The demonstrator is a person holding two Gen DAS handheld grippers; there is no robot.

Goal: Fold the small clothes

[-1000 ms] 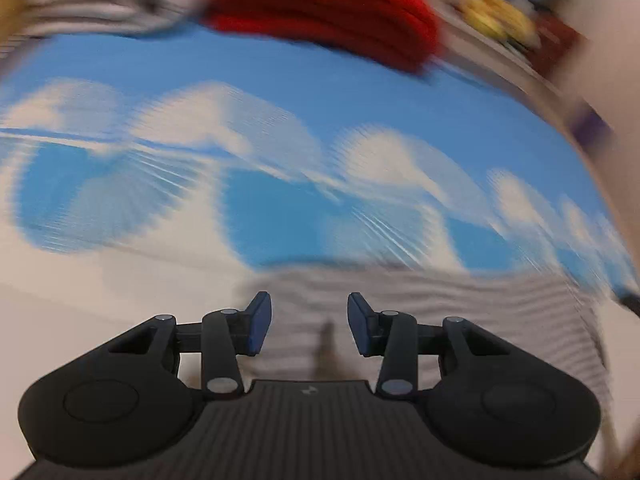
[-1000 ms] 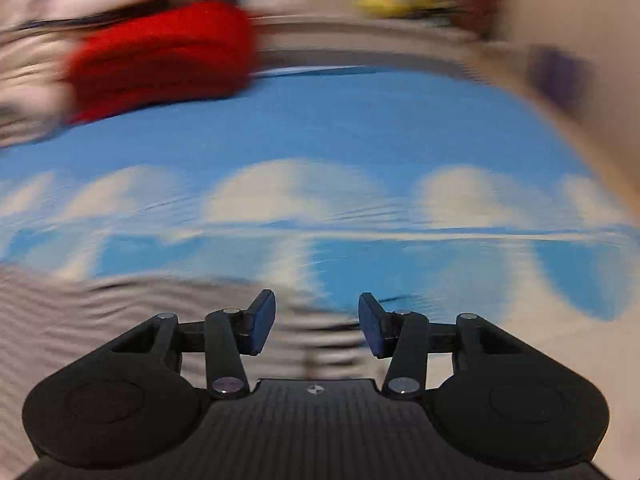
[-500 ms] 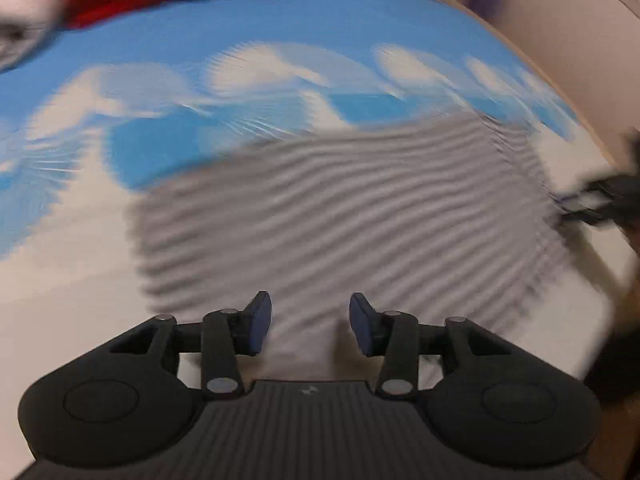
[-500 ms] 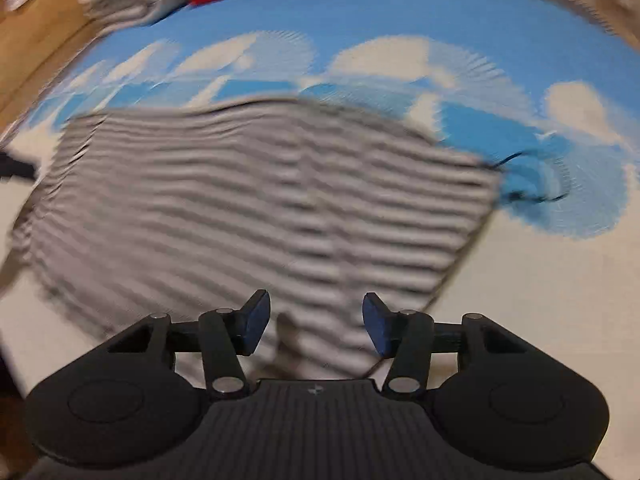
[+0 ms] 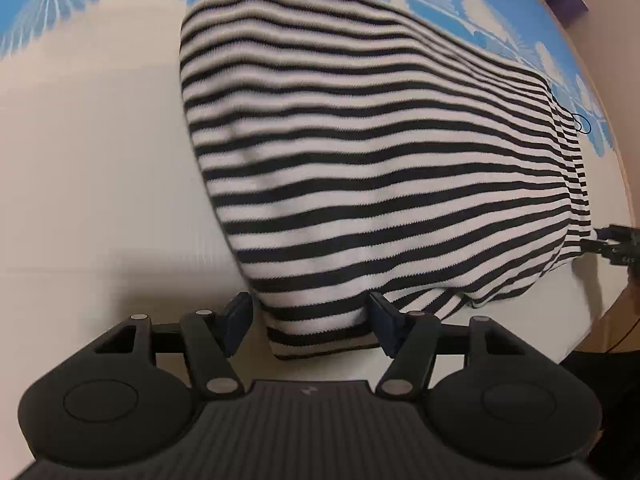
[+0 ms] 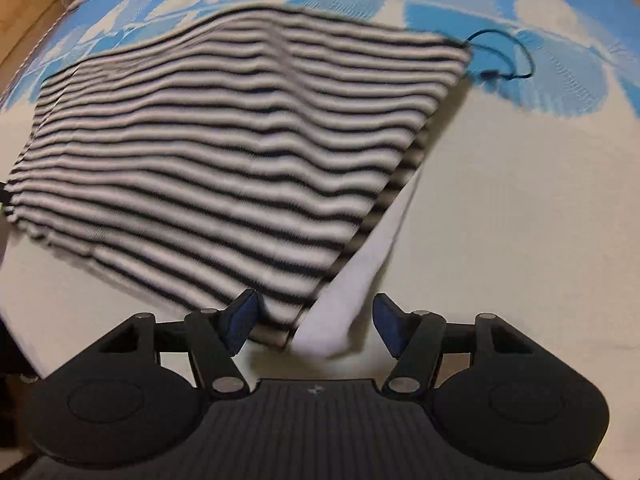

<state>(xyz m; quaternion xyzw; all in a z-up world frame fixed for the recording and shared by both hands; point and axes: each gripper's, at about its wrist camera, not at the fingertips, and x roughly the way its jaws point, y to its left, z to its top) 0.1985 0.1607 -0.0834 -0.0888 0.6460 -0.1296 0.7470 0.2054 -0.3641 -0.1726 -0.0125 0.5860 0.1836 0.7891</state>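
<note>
Centrally, a striped garment [image 5: 380,168] lies spread flat on the blue-and-white bed cover [image 5: 80,140]. Left gripper [image 5: 308,326] and right gripper [image 6: 312,326], fingers apart, straddle its lower corners; folding seems barely begun.

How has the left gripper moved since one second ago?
Yes. The left gripper came toward the striped garment; its near corner now lies between the open jaws.

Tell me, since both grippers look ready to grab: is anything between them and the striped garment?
Nothing visible. The striped garment already reaches between the open fingers of the left gripper and the right gripper.
</note>
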